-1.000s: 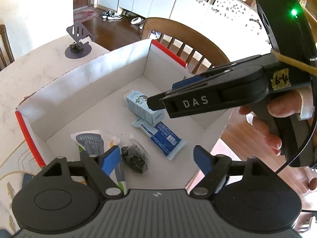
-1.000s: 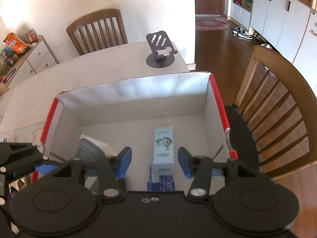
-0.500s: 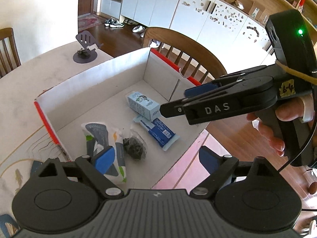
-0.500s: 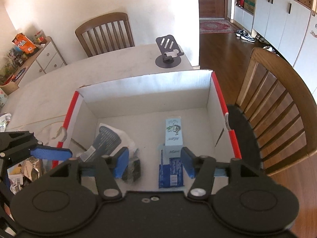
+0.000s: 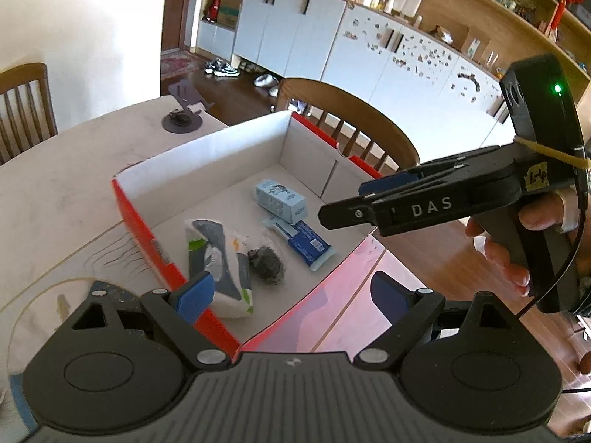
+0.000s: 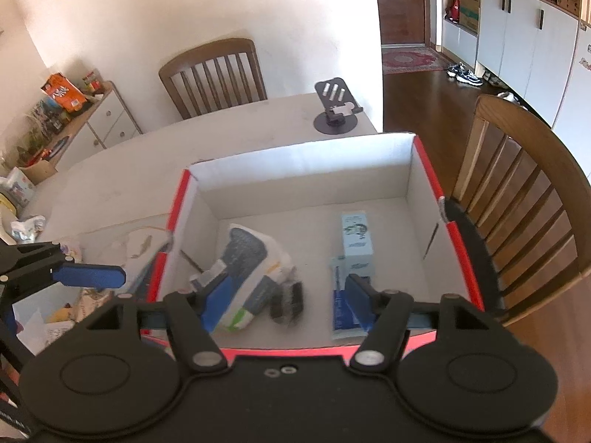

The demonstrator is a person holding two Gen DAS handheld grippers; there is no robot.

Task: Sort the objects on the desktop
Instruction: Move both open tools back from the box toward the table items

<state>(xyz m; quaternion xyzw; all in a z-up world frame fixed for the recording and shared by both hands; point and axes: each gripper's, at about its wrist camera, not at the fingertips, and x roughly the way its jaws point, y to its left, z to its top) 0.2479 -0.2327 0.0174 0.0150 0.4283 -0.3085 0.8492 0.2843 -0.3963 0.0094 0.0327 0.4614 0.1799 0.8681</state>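
- Left gripper (image 5: 291, 297): jaws spread wide, nothing between the blue pads. It is held above the near corner of the box.
- Right gripper (image 6: 282, 295): jaws spread wide, nothing between the pads. It is held above the near wall of the box, fingers pointing into it. In the left wrist view it appears from the side, ahead and to the right of the left gripper, gripped by a hand (image 5: 517, 236).
- Box (image 6: 295, 162): red outside, white inside, open at the top, standing on the table (image 6: 129, 162) directly ahead of and below both grippers.
- Contents, as seen from the right gripper:
  - White, grey and green pouch (image 6: 245, 258): lying on the box floor ahead of the left finger.
  - Dark bundle in clear wrap (image 6: 288, 301): between the fingers, just beside the pouch; blurred.
  - Blue flat packet (image 6: 341, 301): ahead of the right finger.
  - Pale blue carton (image 6: 356, 238): beyond the packet, touching or overlapping its far end.
- Phone stand (image 6: 336, 109): on the table beyond the far wall of the box.
- Wooden chair (image 6: 517, 199): right of the box.
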